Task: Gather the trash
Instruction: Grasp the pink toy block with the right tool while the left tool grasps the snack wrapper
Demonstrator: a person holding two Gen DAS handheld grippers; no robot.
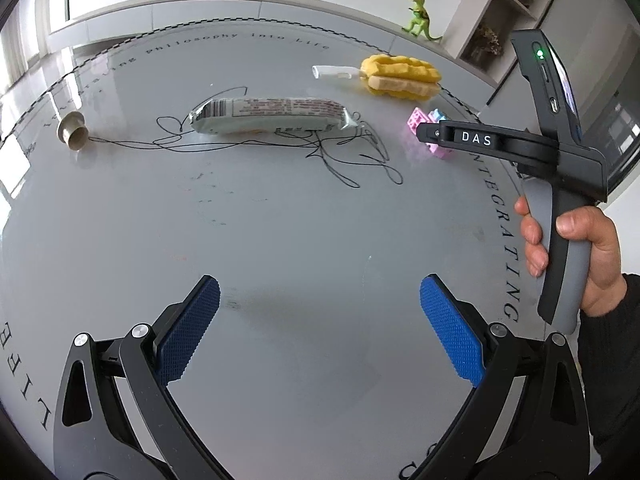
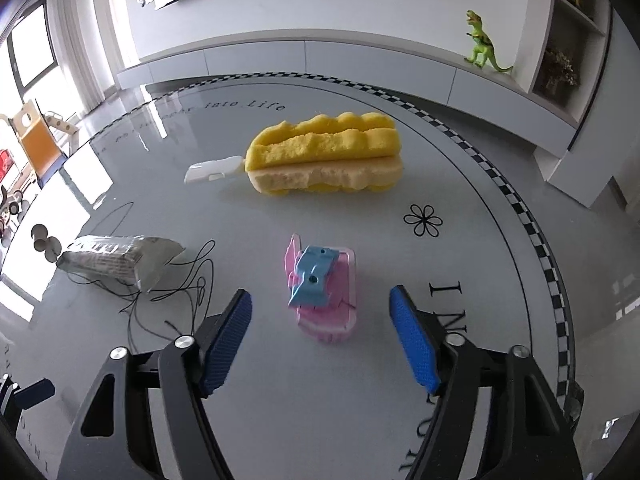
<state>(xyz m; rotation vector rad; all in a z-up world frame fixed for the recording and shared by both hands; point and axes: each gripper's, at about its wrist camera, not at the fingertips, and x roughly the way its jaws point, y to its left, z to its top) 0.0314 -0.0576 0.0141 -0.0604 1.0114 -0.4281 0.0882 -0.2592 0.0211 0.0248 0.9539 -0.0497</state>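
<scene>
1. Left tool (image 1: 320,320): nearest item in left wrist view. Blue pads (image 1: 192,332) wide apart, nothing btwn, only bare grey surface (image 1: 304,232) under them.
2. Right tool (image 2: 320,336): pads apart, nothing gripped. In left view seen side-on at right, held by a hand (image 1: 576,256) w/ dark sleeve.
3. Pink/blue plastic piece (image 2: 322,288): on surface just ahead of right tool, roughly centred btwn its two pads, not touching either. Blue part lies on top of pink part.
4. Black thread (image 1: 340,156): loose tangle on surface, ahead of left tool, well apart from it; runs under/around wrapper and out to spool.
5. Silver wrapper pack (image 1: 272,116): lies flat, long side across view, beyond thread tangle. In right view it sits left of and beyond right tool's left pad.
6. Cardboard spool (image 1: 72,130): far left, on its side, thread end attached.
7. Yellow sponge brush w/ white handle (image 2: 324,156): beyond plastic piece, handle pointing left.
8. Green toy dinosaur (image 2: 482,44): upright on white ledge behind surface, far right.
</scene>
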